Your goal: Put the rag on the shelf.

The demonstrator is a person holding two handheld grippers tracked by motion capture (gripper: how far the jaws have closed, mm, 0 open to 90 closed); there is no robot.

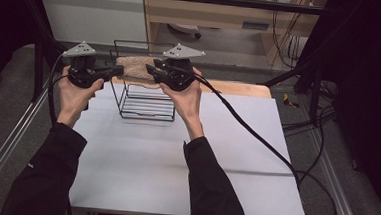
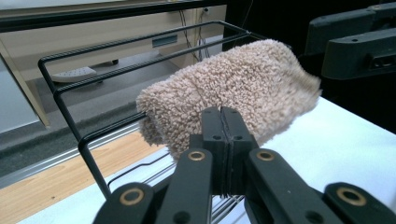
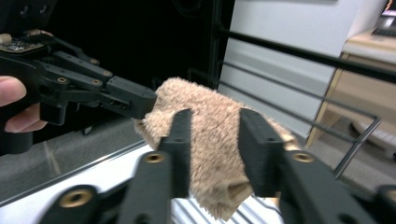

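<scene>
You hold the towel [image 1: 133, 66] over the rack [image 1: 143, 102]: left tool [image 1: 116, 71] pinched shut on it, right tool [image 1: 152, 69] seemingly clamping the other end. Next, lower it evenly.

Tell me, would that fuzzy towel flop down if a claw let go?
Probably. The towel looks soft and fluffy, so it likely bends easily. Its loose corner already droops between the right claw jaws. It seems light too: the thin wire rack isn't tipping.

Overhead plus two close claw-mounted views
</scene>
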